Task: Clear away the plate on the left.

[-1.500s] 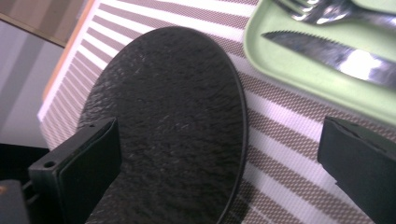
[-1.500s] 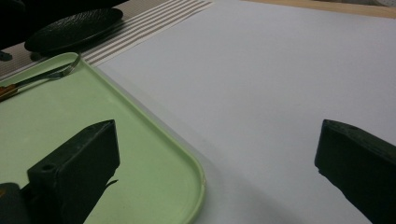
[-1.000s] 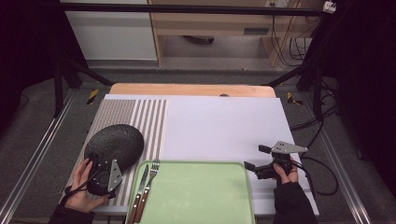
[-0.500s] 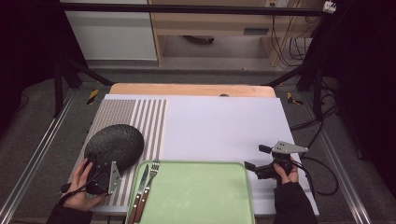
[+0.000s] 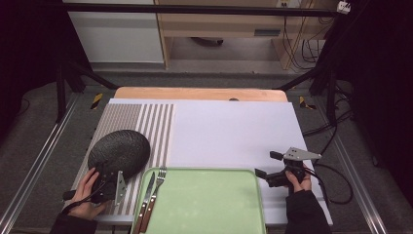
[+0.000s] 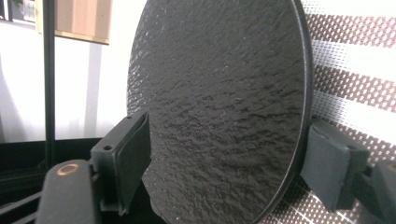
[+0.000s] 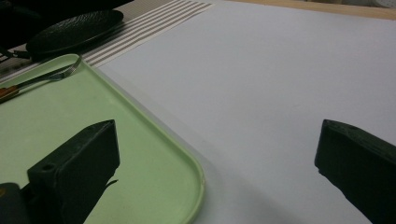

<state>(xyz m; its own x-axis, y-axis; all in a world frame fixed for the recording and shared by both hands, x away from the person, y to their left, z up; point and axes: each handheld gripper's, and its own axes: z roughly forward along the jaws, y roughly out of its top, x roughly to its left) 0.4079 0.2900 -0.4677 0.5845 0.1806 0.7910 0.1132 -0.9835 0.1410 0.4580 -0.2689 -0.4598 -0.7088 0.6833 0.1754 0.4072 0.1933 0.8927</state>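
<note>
We see the round black plate with a rough, pebbled surface [image 5: 119,152] lying on the grey-and-white striped placemat [image 5: 146,126] at the near left of the counter [image 5: 234,131]. Its near rim sits between the jaws of our left tool [image 5: 108,171]; in the left gripper view the plate [image 6: 219,107] stands between the two black pads [image 6: 133,154], which have just been closing around it. The right-hand pad looks to be at the rim, while the left-hand one is close to the plate's face, and we cannot tell whether it presses yet. Just beside the plate lies the pale green plastic tray [image 5: 209,204], with a steel fork [image 5: 157,192] and a wooden-handled knife [image 5: 144,202] resting on its left edge. Well apart, at the tray's right corner, our right tool [image 5: 265,168] hovers over the white sheet with its jaws wide apart and nothing between them.
</note>
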